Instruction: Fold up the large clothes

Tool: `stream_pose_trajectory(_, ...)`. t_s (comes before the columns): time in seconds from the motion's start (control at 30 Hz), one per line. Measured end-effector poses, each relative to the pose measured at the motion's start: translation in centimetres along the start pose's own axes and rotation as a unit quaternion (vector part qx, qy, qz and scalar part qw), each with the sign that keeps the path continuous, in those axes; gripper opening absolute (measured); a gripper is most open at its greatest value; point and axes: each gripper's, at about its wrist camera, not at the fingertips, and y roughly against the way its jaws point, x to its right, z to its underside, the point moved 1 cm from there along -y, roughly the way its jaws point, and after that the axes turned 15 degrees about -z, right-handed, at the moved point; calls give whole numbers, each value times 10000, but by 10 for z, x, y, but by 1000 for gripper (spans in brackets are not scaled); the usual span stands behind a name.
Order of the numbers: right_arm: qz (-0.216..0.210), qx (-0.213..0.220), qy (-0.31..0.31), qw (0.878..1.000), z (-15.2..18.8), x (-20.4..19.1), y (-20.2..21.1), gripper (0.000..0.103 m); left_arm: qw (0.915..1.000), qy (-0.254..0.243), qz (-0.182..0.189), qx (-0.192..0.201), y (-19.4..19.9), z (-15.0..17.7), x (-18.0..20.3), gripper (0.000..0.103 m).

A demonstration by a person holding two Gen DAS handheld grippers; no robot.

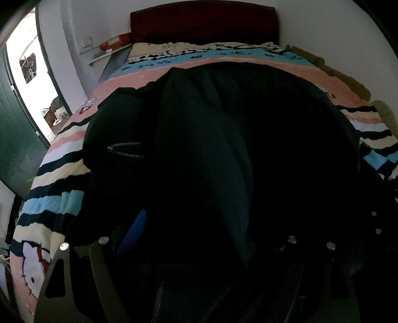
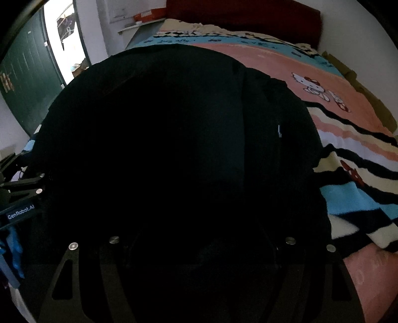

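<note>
The bed fills both frames, its striped blanket running from the lower edges up to the dark red headboard at the top. Over it lies the black garment, spread across the middle of both views and reaching right down under my fingers; its long axis looks to run up the frame toward the headboard, though the cloth is too dark to read its edges well. My left hand-held gripper sits at the bottom of the left wrist view with its jaws spread wide, and my right hand-held gripper likewise in the right wrist view. Cloth lies between and beneath both pairs of jaws, but I cannot tell whether either is pinching it or just resting released above it. Both seem equally near the garment's close edge. A zip shows at the left of the garment. On the device at the far left of the right wrist view I read "GenRobot.AI".
</note>
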Motion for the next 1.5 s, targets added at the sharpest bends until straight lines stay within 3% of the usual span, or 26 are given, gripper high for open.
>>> stream_pose_trajectory(0.23,-27,51,-16,10000,2,7,8,76,10000,12,40,23,22,11,-8,83)
stream_pose_trajectory(0.47,-139,265,3,9996,22,13,49,81,9997,-148,180,-70,56,29,-33,83)
stream_pose_trajectory(0.6,57,270,7,9996,45,30,77,82,9989,-365,35,-298,61,54,-59,83)
stream_pose_trajectory(0.8,231,265,-229,9991,82,62,106,84,9967,-15,-238,-776,53,99,-123,83)
stream_pose_trajectory(1.0,249,198,-559,9979,123,84,118,85,9939,321,-569,-884,56,130,-159,83)
stream_pose_trajectory(1.5,-241,289,-1024,9940,148,89,114,100,9965,281,-579,-525,59,147,-153,83)
